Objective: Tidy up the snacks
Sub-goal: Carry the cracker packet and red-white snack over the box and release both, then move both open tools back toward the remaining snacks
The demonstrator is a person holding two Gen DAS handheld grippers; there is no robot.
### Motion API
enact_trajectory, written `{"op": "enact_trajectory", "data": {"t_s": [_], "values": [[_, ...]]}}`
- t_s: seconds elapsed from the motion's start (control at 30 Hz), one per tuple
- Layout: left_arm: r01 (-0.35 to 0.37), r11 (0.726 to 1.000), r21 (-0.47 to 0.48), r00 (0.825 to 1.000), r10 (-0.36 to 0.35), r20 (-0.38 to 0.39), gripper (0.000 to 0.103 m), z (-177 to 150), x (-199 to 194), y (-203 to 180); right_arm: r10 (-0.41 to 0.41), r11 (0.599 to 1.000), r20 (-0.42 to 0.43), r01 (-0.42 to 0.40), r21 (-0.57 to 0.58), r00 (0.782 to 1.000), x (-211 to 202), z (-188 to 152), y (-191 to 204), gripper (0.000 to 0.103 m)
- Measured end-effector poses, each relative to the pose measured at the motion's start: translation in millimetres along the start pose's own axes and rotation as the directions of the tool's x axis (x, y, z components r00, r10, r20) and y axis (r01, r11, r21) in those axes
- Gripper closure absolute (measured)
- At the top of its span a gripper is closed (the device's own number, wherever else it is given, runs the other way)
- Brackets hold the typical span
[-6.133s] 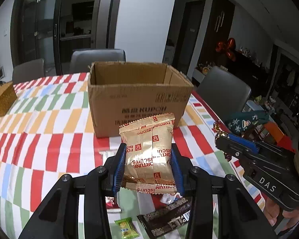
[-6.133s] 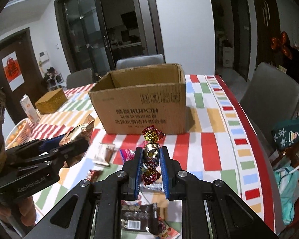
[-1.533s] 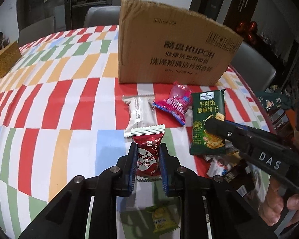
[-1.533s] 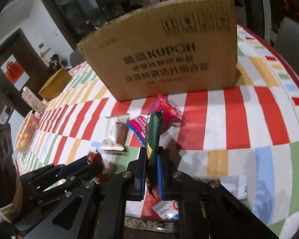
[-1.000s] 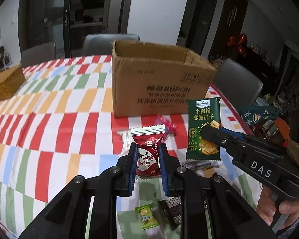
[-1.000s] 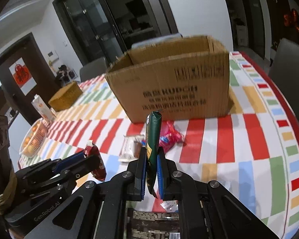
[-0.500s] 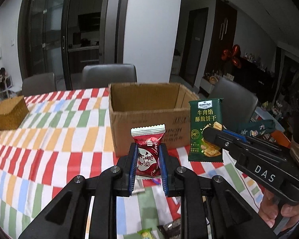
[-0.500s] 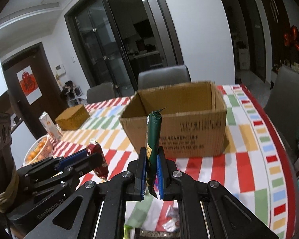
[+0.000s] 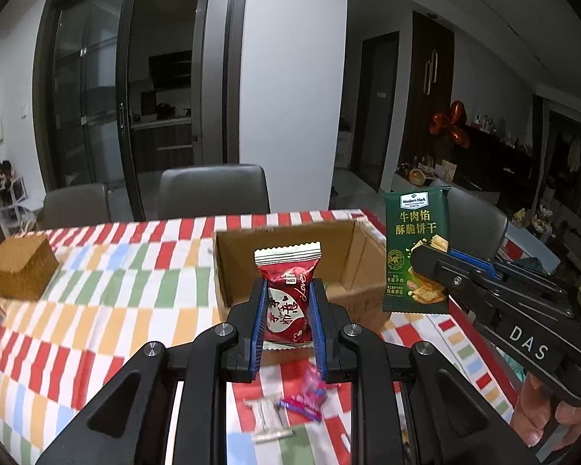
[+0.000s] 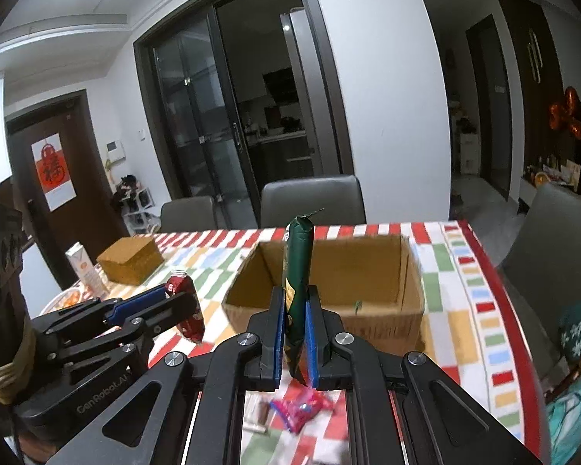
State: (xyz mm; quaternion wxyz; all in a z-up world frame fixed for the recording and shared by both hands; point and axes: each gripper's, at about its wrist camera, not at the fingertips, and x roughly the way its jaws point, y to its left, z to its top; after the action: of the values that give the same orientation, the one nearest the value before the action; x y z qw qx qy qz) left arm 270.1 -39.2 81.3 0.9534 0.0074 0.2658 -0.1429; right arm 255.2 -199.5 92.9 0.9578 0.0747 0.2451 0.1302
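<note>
Striped table (image 9: pixel 108 302) (image 10: pixel 461 267) fills both views, grey chairs (image 9: pixel 213 190) (image 10: pixel 310 197) at far edge. Open cardboard box (image 9: pixel 352 248) (image 10: pixel 406 275) sits mid-table, top open, inside mostly bare cardboard, a little green showing at the bottom. Brown woven box (image 9: pixel 19 271) (image 10: pixel 129 257) well left of it. Right wrist view alone shows a carton (image 10: pixel 83 267) and a fruit bowl (image 10: pixel 64 298) near the left table edge, plus a right-side chair (image 10: pixel 554 240). Left gripper (image 9: pixel 288 325) (image 10: pixel 182 310) clamped on red snack packet (image 9: pixel 288 294) (image 10: pixel 188 310), upright, held in air in front of the box's near wall. Right gripper (image 10: pixel 294 333) (image 9: pixel 426 267) closed tight on green biscuit pack (image 10: pixel 298 271) (image 9: pixel 416 248), upright, edge-on in its own view; left wrist view shows its printed face, off the box's right corner. Both packs above the rim, none in the box yet. Pink packet (image 9: pixel 304 399) (image 10: pixel 302 407) and white wrapped bar (image 9: pixel 269 420) (image 10: pixel 257 414) lie on the table below the grippers, just beside each other. Space over the box opening is free; grippers side by side, apart.
</note>
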Motion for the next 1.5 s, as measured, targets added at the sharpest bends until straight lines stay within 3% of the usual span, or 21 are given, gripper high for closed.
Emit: {"op": "enact_trajectory", "data": {"t_s": [0.27,0.63,0.7,0.73,0.8,0.83,0.9,1.07,1.5], "values": [[0.009,1.000,0.006,1.000,-0.010,0.015,0.081,28.4,23.5,3.1,-0.008,1.000,0.009,0.008,0.002,1.000,22.3,25.6,-10.7,0.093],[0.005,1.000,-0.018,0.999,-0.006,-0.035,0.080,49.7,78.5,15.4,-0.047,0.999,-0.030,0.046,-0.026,0.998,70.5,41.9,-21.3,0.093],[-0.022,1.000,-0.012,0.999,0.022,-0.032,0.071,51.2,83.2,15.1,-0.058,0.998,-0.035,0.057,-0.028,0.998,78.3,43.1,-23.0,0.092],[-0.047,0.999,-0.005,0.999,0.047,-0.023,0.059,51.9,83.3,15.0,-0.068,0.997,-0.031,0.067,-0.027,0.997,81.5,44.3,-24.2,0.091],[-0.082,0.997,0.005,0.997,0.082,-0.002,0.053,50.7,79.8,15.0,-0.090,0.996,-0.043,0.089,-0.030,0.995,85.2,44.4,-23.9,0.080],[-0.089,0.996,0.011,0.996,0.089,-0.004,0.051,48.8,77.4,15.1,-0.103,0.994,-0.046,0.102,-0.032,0.994,85.5,44.1,-23.9,0.070],[-0.093,0.996,0.015,0.996,0.093,-0.015,0.046,44.0,73.6,16.6,-0.112,0.993,-0.041,0.111,-0.036,0.993,82.5,40.8,-23.8,0.068],[-0.105,0.994,0.032,0.994,0.105,-0.025,0.043,25.8,58.2,17.5,-0.092,0.995,-0.057,0.089,-0.045,0.994,71.4,25.5,-18.3,0.059],[-0.120,0.991,0.059,0.988,0.125,-0.093,0.041,-39.2,26.9,14.5,-0.034,0.999,-0.156,0.036,0.011,0.987,52.5,-37.8,-10.7,0.053]]}}
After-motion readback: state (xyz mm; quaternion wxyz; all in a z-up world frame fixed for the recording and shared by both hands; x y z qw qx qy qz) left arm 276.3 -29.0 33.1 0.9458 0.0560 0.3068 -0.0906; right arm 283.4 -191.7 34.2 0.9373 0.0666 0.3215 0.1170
